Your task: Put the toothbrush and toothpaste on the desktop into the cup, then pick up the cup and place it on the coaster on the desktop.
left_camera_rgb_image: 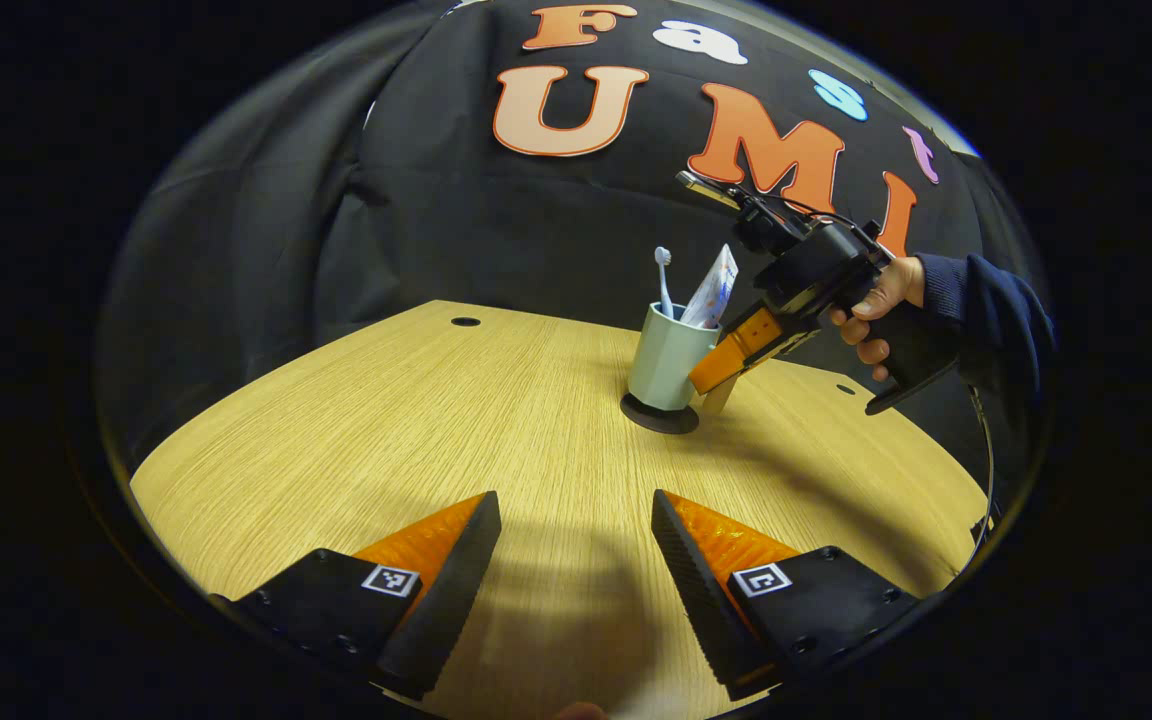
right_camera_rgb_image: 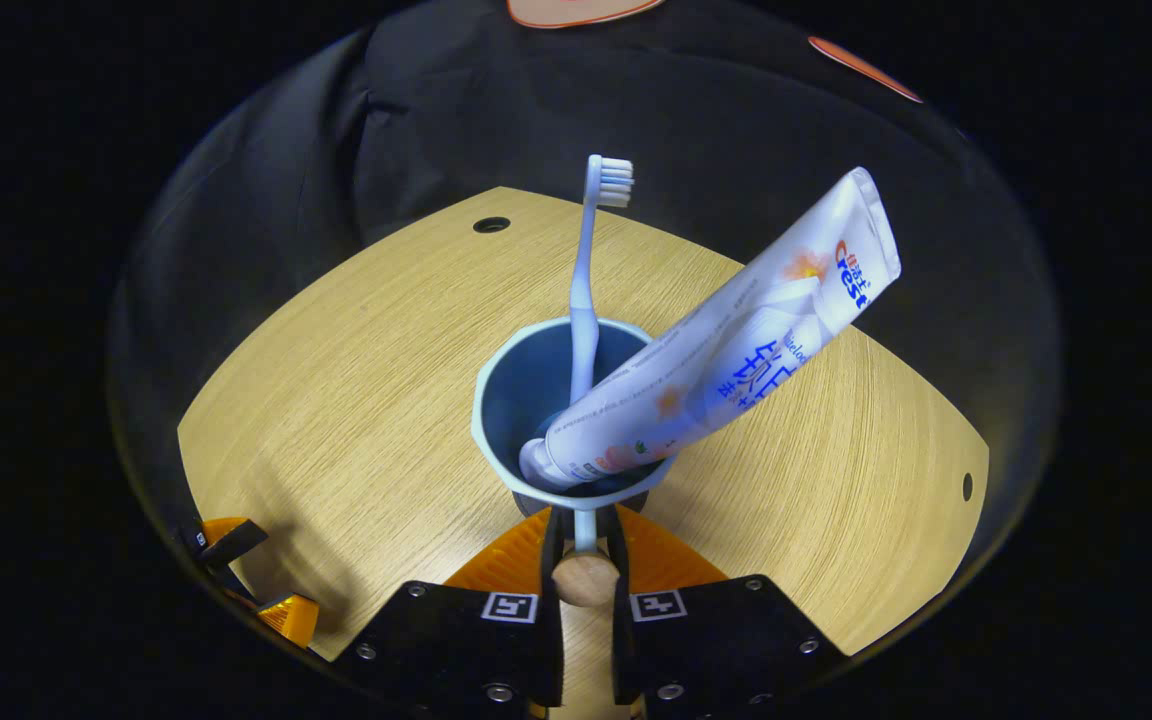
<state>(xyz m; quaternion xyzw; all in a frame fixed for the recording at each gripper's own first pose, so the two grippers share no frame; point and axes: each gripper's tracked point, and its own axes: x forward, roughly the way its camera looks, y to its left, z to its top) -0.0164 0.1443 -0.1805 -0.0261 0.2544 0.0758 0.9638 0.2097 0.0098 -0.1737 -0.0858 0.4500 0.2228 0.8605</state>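
Both toothbrush (right_camera_rgb_image: 588,270) and toothpaste (right_camera_rgb_image: 736,350) are stood in the cup (right_camera_rgb_image: 506,400), seated on the coaster (left_camera_rgb_image: 658,414); its handle (right_camera_rgb_image: 584,578) is clamped by the right gripper (right_camera_rgb_image: 584,545), the left gripper (left_camera_rgb_image: 576,560) is held released, well apart

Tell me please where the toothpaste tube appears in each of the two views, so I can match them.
Left gripper view: the toothpaste tube stands small, right of centre, in the cup, right of the toothbrush.
Right gripper view: the toothpaste tube is large at centre, leaning right out of the cup.
Shared landmark: the toothbrush, upright to the tube's left.
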